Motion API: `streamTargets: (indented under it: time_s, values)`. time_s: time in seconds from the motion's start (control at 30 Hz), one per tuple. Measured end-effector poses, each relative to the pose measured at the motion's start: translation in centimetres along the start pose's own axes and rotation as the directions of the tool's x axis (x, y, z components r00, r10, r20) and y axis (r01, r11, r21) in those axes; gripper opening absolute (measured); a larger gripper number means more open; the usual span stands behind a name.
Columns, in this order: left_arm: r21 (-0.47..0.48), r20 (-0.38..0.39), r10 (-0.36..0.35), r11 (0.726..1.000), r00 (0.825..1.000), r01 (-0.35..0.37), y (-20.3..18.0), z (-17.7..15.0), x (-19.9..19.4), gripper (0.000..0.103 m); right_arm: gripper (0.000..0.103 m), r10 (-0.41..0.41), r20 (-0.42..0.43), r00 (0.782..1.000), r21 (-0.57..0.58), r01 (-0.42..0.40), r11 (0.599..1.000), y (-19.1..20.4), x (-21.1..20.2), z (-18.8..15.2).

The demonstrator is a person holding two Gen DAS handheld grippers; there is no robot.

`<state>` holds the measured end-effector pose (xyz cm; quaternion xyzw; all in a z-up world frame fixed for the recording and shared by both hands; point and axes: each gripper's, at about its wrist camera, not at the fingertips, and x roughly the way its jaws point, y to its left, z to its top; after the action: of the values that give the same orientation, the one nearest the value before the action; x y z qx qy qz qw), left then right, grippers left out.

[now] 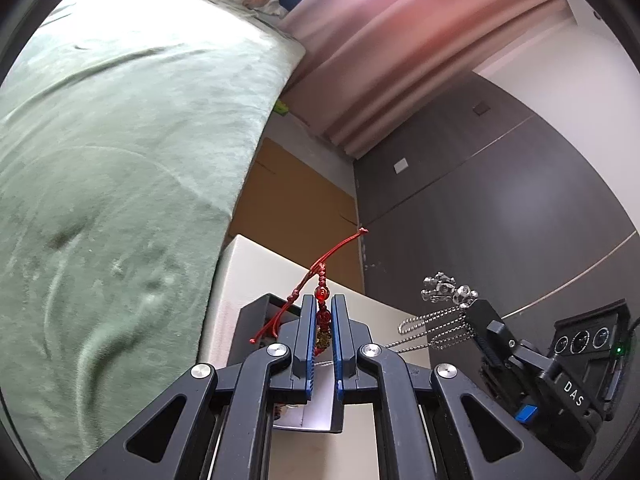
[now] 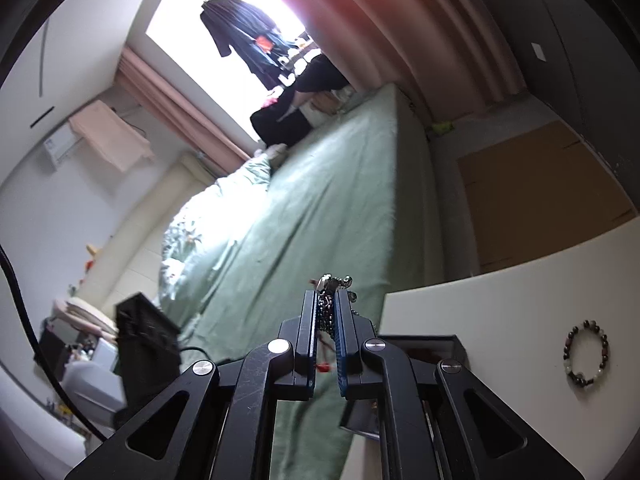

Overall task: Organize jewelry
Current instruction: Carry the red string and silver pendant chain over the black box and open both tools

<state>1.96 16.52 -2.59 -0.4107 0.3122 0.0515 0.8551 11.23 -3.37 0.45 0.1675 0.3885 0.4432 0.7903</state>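
Note:
My left gripper [image 1: 323, 305] is shut on a red beaded cord bracelet [image 1: 322, 312], whose red cords trail up and left. It hangs above a black box [image 1: 256, 320] on the cream table [image 1: 248, 276]. My right gripper [image 2: 327, 298] is shut on a silver ball-chain necklace [image 2: 328, 312]; in the left wrist view the right gripper [image 1: 466, 312] shows that chain [image 1: 436, 326] looping left, with silver charms [image 1: 444, 290] on top. A dark beaded bracelet [image 2: 587, 354] lies on the table [image 2: 500, 304] at right.
A bed with a green blanket [image 1: 120, 160] runs along the table's left side. A brown cardboard sheet [image 1: 296, 200] lies on the floor beyond. Pink curtains [image 1: 400, 60] and a dark wardrobe [image 1: 500, 200] stand behind. The black box [image 2: 424, 344] sits just under the right gripper.

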Motion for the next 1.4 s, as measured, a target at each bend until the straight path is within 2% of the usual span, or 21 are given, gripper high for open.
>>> streamTargets:
  time_s: [0.4, 0.8, 0.97, 1.1, 1.13, 1.2, 1.23, 1.27, 1.4]
  values:
    - [0.009, -0.006, 0.007, 1.0, 1.0, -0.007, -0.2, -0.2, -0.2, 0.007, 0.009, 0.018, 0.078, 0.997, -0.012, -0.018, 1.0, 0.7, -1.7, 0.5]
    - [0.016, -0.012, 0.018, 1.0, 1.0, -0.017, -0.1, -0.1, 0.1, 0.007, 0.009, -0.081, -0.06, 0.995, 0.034, 0.084, 0.996, -2.9, 3.1, -1.9]
    - [0.022, -0.016, 0.015, 1.0, 1.0, -0.014, -0.1, -0.2, 0.0, 0.007, 0.009, -0.13, -0.119, 0.984, 0.039, 0.135, 0.99, -4.2, 4.4, -3.0]
    - [0.031, -0.014, 0.014, 0.999, 1.0, -0.014, -0.4, -0.3, 0.0, 0.007, 0.01, -0.191, -0.176, 0.966, 0.028, 0.199, 0.98, -5.1, 5.5, -3.7]
    - [0.035, -0.016, 0.013, 0.999, 1.0, -0.012, -0.5, -0.4, 0.1, 0.007, 0.012, -0.197, -0.186, 0.963, 0.03, 0.206, 0.978, -5.3, 5.6, -3.8]
    - [0.04, -0.025, 0.011, 0.999, 1.0, -0.01, -0.7, -0.6, 0.4, 0.007, 0.023, -0.209, -0.202, 0.957, 0.041, 0.222, 0.974, -5.8, 5.5, -3.7]
    - [0.042, -0.029, 0.01, 0.999, 1.0, -0.009, -0.8, -0.7, 0.6, 0.007, 0.032, -0.22, -0.187, 0.957, 0.053, 0.234, 0.971, -6.0, 5.0, -3.5]
    - [0.047, -0.036, 0.01, 0.999, 0.999, -0.008, -1.1, -0.8, 0.8, 0.007, 0.035, -0.225, -0.167, 0.96, 0.061, 0.238, 0.969, -6.2, 4.4, -3.2]
    - [0.069, -0.067, -0.01, 0.997, 0.998, 0.014, -2.2, -1.6, 2.0, 0.007, 0.037, -0.217, -0.124, 0.968, 0.105, 0.23, 0.967, -7.1, 1.8, -2.5]
